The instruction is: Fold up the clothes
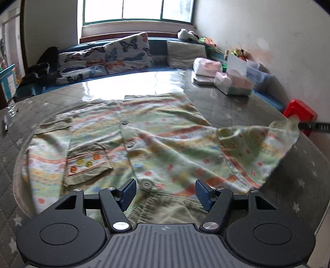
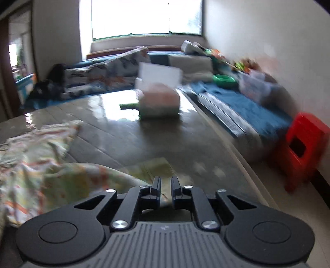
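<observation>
Cloth fills most of the left wrist view: a small striped, button-front shirt (image 1: 156,144) lies spread on a dark quilted surface (image 1: 237,103), its olive collar band at the near edge and a patch pocket (image 1: 88,162) with round orange and yellow motifs on its left half. The left gripper (image 1: 165,190) hovers just over the near edge of the shirt with its blue-padded jaws spread wide and nothing between them, a button showing in the gap. On the right, one sleeve (image 1: 259,148) is lifted off the surface and drawn out toward the right, its tip pinched by the dark fingers (image 1: 309,126) of the other tool at the frame edge. In the right wrist view, which is blurred, the right gripper (image 2: 165,185) has its jaws nearly together, clenched on the pale green sleeve end (image 2: 156,165), with the rest of the shirt bunched to the left. Far across the surface stand tissue packs (image 1: 233,82), with butterfly-print pillows (image 1: 115,55) beyond them under a bright window (image 1: 138,10). A red plastic stool (image 2: 305,150) stands on the floor to the right, beside a blue-covered mattress (image 2: 243,107) along the wall.
</observation>
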